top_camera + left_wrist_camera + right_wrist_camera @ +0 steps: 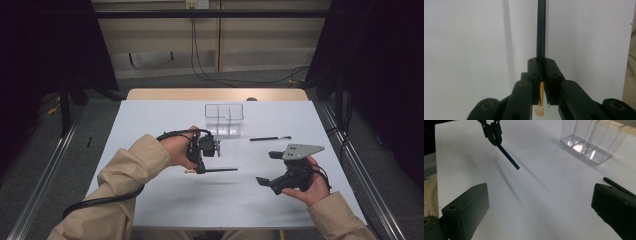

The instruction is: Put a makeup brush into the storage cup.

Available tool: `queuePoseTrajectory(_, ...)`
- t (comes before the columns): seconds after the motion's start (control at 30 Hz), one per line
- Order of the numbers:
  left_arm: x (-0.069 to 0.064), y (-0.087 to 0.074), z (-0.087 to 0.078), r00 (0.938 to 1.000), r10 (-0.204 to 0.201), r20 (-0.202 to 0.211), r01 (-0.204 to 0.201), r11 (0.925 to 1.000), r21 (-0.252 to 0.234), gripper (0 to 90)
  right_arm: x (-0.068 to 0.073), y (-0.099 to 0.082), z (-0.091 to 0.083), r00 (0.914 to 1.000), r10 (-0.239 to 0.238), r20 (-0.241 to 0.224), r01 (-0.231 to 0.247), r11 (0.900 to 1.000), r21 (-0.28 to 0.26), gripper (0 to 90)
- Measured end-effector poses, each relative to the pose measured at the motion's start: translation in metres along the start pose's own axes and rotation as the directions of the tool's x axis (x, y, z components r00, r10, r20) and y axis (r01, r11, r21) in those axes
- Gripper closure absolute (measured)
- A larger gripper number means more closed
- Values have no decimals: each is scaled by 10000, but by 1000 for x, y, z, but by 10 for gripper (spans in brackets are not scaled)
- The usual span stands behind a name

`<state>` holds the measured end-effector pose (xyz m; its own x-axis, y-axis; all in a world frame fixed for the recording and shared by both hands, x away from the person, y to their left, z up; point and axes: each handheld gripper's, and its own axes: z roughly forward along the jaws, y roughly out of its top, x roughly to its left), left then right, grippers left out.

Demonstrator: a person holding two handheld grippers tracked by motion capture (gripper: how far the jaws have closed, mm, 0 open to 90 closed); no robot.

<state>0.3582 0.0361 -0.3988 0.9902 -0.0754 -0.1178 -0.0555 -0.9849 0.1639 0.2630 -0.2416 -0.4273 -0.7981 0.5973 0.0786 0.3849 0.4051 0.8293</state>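
A dark pencil [217, 170] with a yellowish back end hangs level above the white table, and my left gripper [200, 167] is shut on it near that end. In the left gripper view the jaws [541, 63] clamp the pencil [541, 32], whose shaft runs straight ahead. My right gripper [267, 168] stands open at the right with nothing between its jaws. The right gripper view looks between its own open fingertips [540, 195] to the left gripper [492, 132] and the pencil [509, 158] up at the left. A clear divided holder [224, 119] stands toward the back of the table.
A second dark pen [270, 138] lies on the white table [150, 120] to the right of the holder, also seen as a pen [616, 185] by the right jaw. The clear holder [591, 140] has several upright compartments. Metal rails run along both table sides.
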Motion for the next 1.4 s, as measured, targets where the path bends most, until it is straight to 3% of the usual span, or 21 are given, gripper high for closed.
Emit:
queuePoseTrajectory(0.03,0,1,0,10000,26,-9,-26,10000,-1,846,-1,5,6,9999,-53,-142,59,9989,473,9)
queuePoseTrajectory(0.2,2,3,0,10000,95,5,-95,9999,72,846,-1,14,15,9994,-190,-281,222,9931,1154,15)
queuePoseTrajectory(0.47,2,9,2,9999,148,22,-149,9999,84,846,-2,31,24,9982,-376,-472,457,9820,1831,28)
queuePoseTrajectory(0.8,2,14,2,9997,226,72,-225,9997,-1,846,0,49,37,9963,-552,-666,726,9518,2979,66)
queuePoseTrajectory(0.93,2,15,1,9997,224,52,-224,9997,19,846,2,57,42,9919,-824,-970,1102,9375,3302,139)
queuePoseTrajectory(1.13,1,16,0,9996,293,33,-293,9996,-30,846,3,63,47,9885,-934,-1188,1304,9244,3585,197)
queuePoseTrajectory(1.4,0,18,0,9994,346,74,-346,9994,-9,846,4,67,52,9836,-1019,-1488,1518,9133,3779,334)
